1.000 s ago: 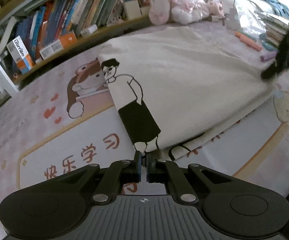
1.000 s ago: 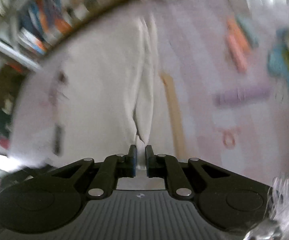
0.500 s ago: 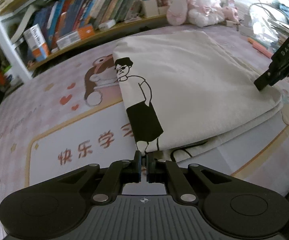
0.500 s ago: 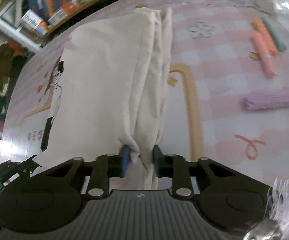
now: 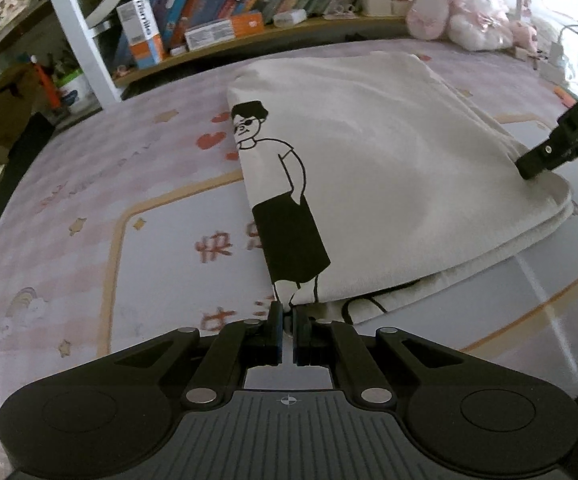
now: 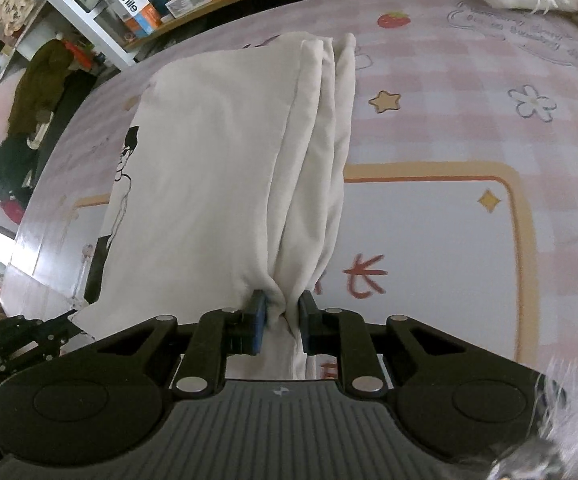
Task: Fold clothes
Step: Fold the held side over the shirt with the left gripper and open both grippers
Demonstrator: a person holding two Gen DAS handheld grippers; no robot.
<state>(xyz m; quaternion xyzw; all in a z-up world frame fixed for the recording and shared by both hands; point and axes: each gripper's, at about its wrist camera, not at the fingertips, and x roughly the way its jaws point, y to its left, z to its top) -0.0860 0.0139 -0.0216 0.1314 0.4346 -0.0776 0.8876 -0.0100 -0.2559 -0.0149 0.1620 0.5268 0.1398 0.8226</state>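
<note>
Since a second ago both cameras have swung so the shirt sits more squarely ahead, and the right claw (image 6: 281, 322), whose fingers were nearly together a second ago and wider half a second ago, now stands partly apart with a bunched ridge of cloth between its blue pads.

Folded into a thick rectangle, the cream T-shirt (image 5: 377, 168) lies flat on the tabletop (image 5: 101, 216), which is covered by a pink checked mat with stars and red characters. A cartoon figure (image 5: 279, 196) in sunglasses and a black skirt runs along the shirt's left folded edge.

At the shirt's near-left corner, just below the figure's feet, the left claw (image 5: 285, 334) has its fingers drawn almost together; a small tip of fabric sits in the narrow slit, though whether it is truly pinched cannot be told. At the shirt's right corner the right claw's black finger touches the top layer in the left wrist view.

Several stacked layers show along the shirt's right side in the right wrist view. Beyond the shirt's far edge stand a bookshelf (image 5: 209, 4) and pink plush toys (image 5: 465, 16).
</note>
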